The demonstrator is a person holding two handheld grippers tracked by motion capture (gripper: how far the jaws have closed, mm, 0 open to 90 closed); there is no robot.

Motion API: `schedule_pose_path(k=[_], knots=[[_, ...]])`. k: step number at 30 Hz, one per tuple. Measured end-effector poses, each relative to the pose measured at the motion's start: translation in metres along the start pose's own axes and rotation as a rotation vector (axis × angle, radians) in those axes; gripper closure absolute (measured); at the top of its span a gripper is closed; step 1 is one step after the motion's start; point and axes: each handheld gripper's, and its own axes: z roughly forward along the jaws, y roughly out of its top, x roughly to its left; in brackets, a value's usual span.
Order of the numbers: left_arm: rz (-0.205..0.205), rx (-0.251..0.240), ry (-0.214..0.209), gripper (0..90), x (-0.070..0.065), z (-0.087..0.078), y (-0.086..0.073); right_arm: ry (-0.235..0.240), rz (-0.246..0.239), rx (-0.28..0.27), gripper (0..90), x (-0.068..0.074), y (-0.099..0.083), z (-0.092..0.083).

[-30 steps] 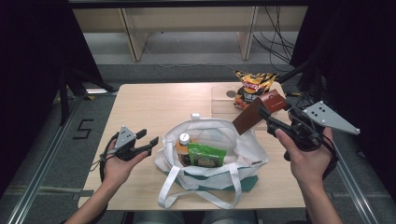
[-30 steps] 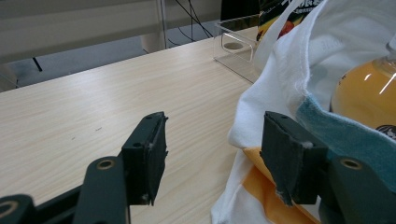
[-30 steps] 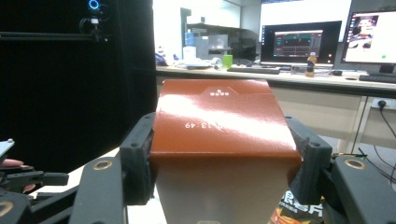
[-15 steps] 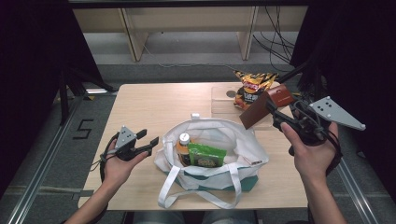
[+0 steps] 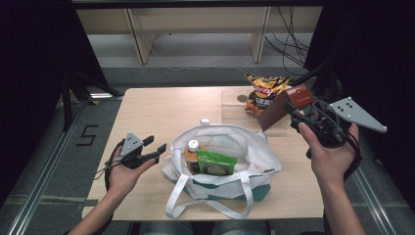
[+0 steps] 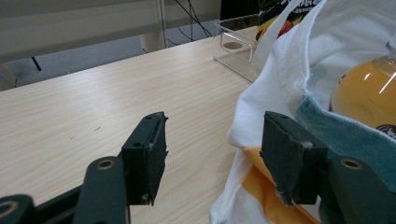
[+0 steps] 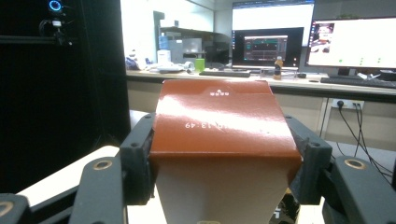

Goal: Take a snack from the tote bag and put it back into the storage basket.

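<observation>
A white tote bag point(image 5: 230, 147) lies open at the table's middle, holding an orange drink bottle point(image 5: 192, 154) and a green packet point(image 5: 215, 164). My right gripper point(image 5: 293, 111) is shut on a brown box point(image 5: 284, 105), held in the air over the table's right side; in the right gripper view the brown box point(image 7: 219, 135) sits between both pads. My left gripper point(image 5: 155, 152) rests open just left of the bag; in the left gripper view its jaws point(image 6: 212, 158) stand apart with the bag's white edge point(image 6: 280, 84) and the bottle point(image 6: 364, 93) beside them.
A snack bag point(image 5: 264, 93) stands at the back right beside a clear plastic tray point(image 5: 235, 105). Bag handles point(image 5: 205, 205) trail toward the table's near edge. Bare wooden tabletop point(image 5: 161, 112) spreads across the back left.
My right gripper with the brown box has shifted a little to the right and away from the bag, lifting slightly. The left gripper has stayed put.
</observation>
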Motion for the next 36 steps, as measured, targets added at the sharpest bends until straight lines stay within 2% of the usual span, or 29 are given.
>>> schedule_pose_path(k=[5,6,11,12,19,36], knots=[[0.001,-0.003,0.003,40.2,0.000,0.000,0.000,-0.012,0.001,0.013,39.1,-0.005,0.001,0.002],[0.005,-0.009,0.000,40.2,0.001,0.000,0.000,-0.013,0.002,-0.004,39.1,-0.005,0.000,0.003],[0.004,-0.006,0.002,40.2,0.001,0.000,0.000,-0.033,0.004,0.011,39.1,-0.008,0.002,0.004],[0.005,-0.009,-0.001,40.2,0.001,0.000,0.000,-0.038,0.001,-0.005,39.1,-0.008,0.002,0.005],[0.003,-0.002,0.003,40.2,0.001,-0.001,0.000,-0.056,0.000,-0.002,39.1,-0.014,0.002,0.012],[0.003,-0.002,0.003,40.2,0.001,-0.001,0.000,-0.103,0.011,0.027,39.1,-0.027,-0.004,0.028]])
